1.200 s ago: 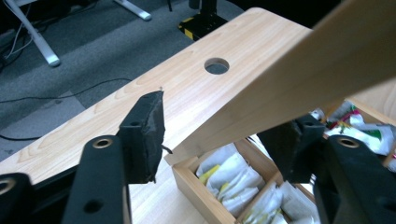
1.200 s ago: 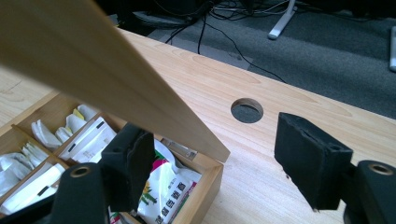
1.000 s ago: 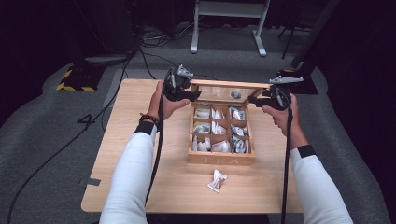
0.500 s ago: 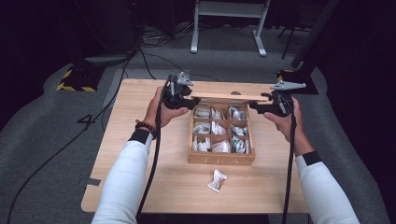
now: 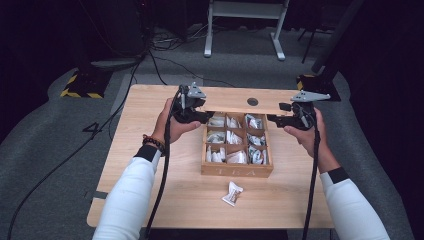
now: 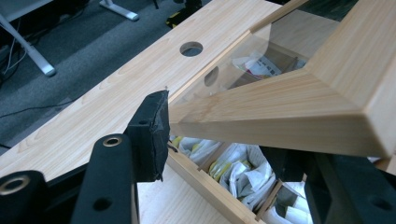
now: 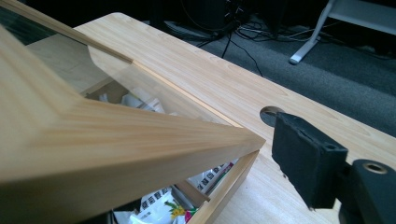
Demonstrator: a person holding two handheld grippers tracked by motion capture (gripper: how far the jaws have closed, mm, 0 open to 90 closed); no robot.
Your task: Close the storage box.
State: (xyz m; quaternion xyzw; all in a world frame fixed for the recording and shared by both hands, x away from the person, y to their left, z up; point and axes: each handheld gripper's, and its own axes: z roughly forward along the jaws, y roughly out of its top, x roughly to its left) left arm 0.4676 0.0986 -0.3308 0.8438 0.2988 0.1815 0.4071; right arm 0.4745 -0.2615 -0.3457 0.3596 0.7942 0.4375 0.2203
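Observation:
A wooden tea box [image 5: 237, 171] with several compartments of tea bags [image 5: 227, 137] stands mid-table. Its glass-paned lid [image 6: 280, 107] hangs tilted a little above the compartments, hinged at the back. My left gripper [image 5: 207, 116] is at the lid's left front corner, shut on the wooden frame, with one pad [image 6: 152, 133] pressed to the frame's edge. My right gripper [image 5: 272, 118] is at the lid's right front corner [image 7: 140, 140]. Its visible pad [image 7: 303, 158] stands a small gap off the wood, and its other jaw is hidden under the frame.
A loose tea bag [image 5: 232, 193] lies on the table [image 5: 150, 165] in front of the box. A round cable hole [image 5: 252, 101] sits in the table behind the box. Cables and a desk's legs are on the floor beyond.
Both grippers have come down and toward me with the lid. The lid stood steeply raised a second ago and now tilts low over the box.

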